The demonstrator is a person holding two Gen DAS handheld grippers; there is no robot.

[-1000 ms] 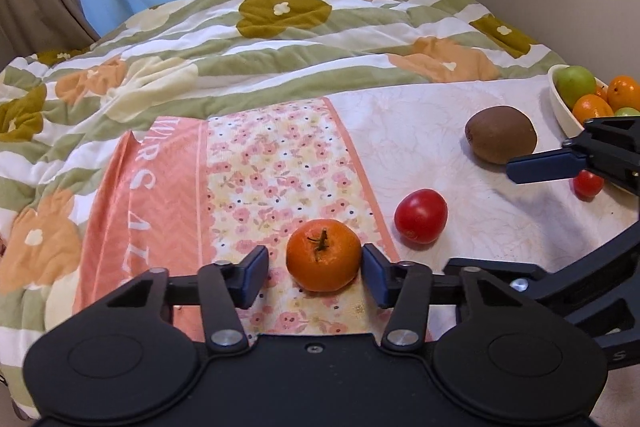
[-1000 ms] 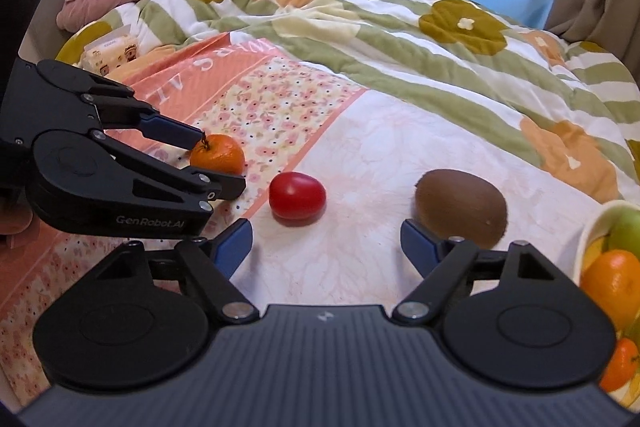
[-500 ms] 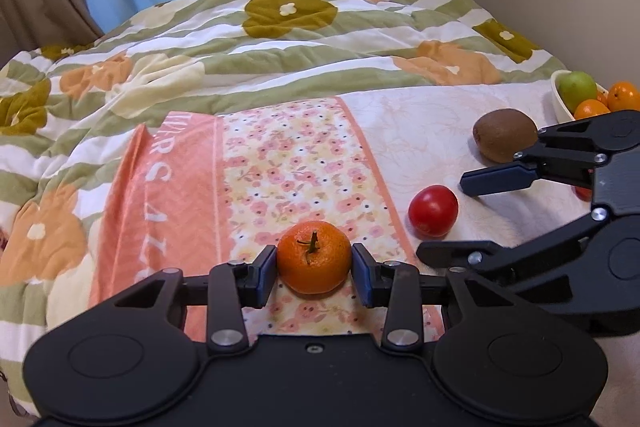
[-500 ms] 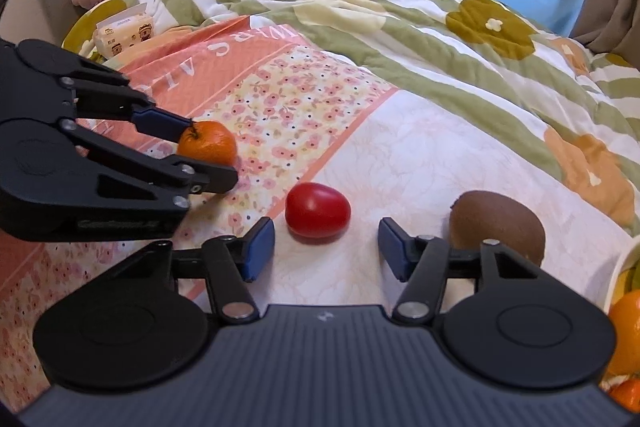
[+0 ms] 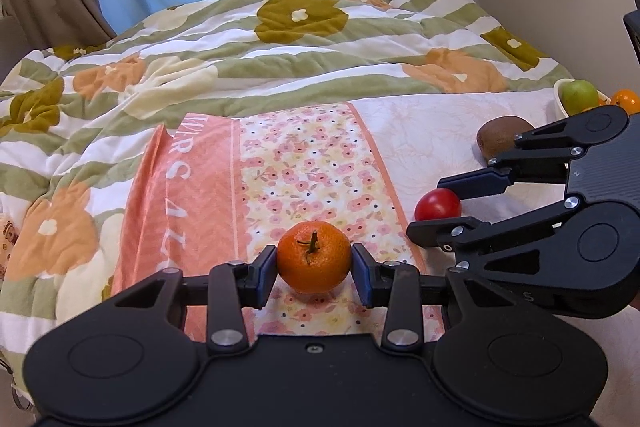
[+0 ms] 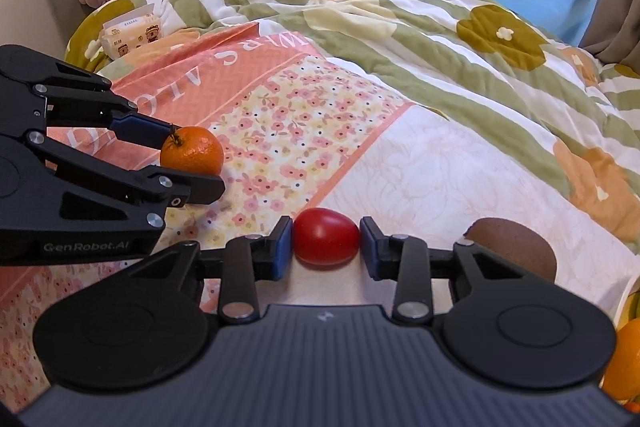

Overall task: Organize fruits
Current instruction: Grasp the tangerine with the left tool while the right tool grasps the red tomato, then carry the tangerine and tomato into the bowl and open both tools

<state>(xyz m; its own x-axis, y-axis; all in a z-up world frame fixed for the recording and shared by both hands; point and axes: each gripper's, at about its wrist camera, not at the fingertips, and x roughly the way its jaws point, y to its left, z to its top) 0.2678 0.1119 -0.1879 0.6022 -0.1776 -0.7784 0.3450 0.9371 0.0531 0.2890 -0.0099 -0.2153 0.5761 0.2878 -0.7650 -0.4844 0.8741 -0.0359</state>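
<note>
Both sets of jaws are clamped on fruit at the foot of a quilted bed: the left gripper, low in the centre of its own view, pinches a stemmed mandarin between its blue pads, while the right gripper has closed on a red tomato at the lower middle of its frame. Each fruit appears to sit on the bedding yet, the mandarin on the flowered panel of a pink cloth, the tomato on the pale sheet just past that cloth's edge.

A brown kiwi lies loose to the right of the tomato, and a white bowl, already holding a green fruit and oranges, peeks in at the right edge of the left camera's view.

To carry the step off well, the lift probably wants to be straight up and gentle, since soft bedding gives underfoot and a tomato bruises under a hard squeeze. With the two grippers working side by side, taking the tomato to the bowl first would likely keep the tools from crossing, and a low release should stop either fruit bouncing off those already inside.
</note>
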